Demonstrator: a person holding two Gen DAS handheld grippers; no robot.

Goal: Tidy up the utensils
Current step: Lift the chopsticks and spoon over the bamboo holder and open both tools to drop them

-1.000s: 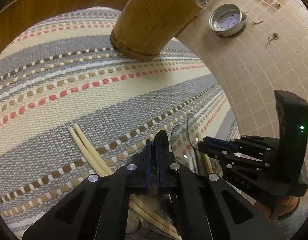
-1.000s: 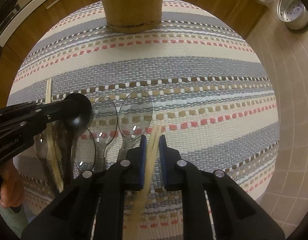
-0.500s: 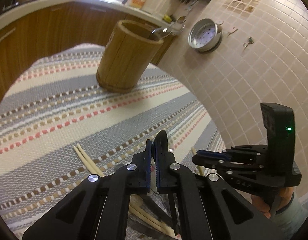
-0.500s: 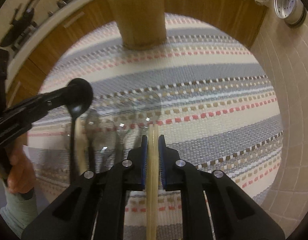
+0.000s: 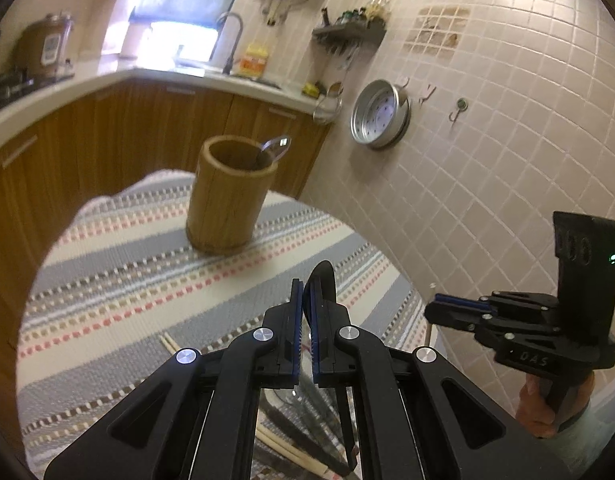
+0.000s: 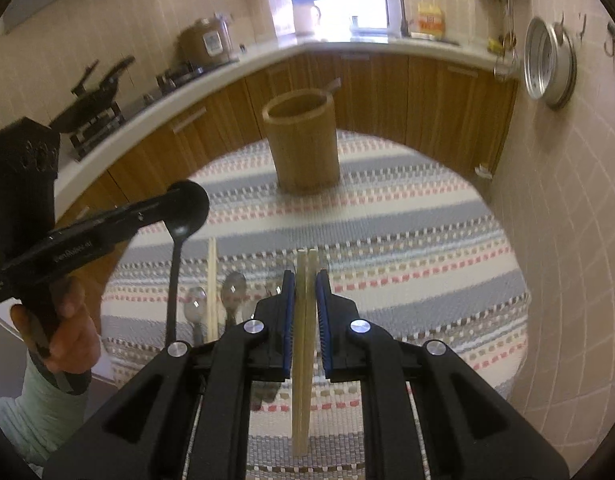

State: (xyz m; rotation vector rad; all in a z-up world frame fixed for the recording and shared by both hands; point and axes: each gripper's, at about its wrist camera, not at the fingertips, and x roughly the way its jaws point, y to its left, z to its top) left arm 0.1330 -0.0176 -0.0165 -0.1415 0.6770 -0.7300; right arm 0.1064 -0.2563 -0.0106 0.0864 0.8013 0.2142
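The right gripper [image 6: 305,292] pinches a chopstick pair [image 6: 304,344], the left gripper [image 5: 303,304] a black ladle [image 6: 185,210]; the cup [image 5: 229,196] stands at 12 o'clock. Striped mat [image 5: 107,280], wooden cabinets [image 6: 387,92] and tiled wall [image 5: 507,120] surround. Both grippers have risen since a second ago, off the mat's spoons [image 6: 233,292].

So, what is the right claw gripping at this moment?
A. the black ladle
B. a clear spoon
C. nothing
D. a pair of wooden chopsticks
D: the right wrist view shows the right claw shut on a pair of wooden chopsticks, while the black ladle is held by the left claw.
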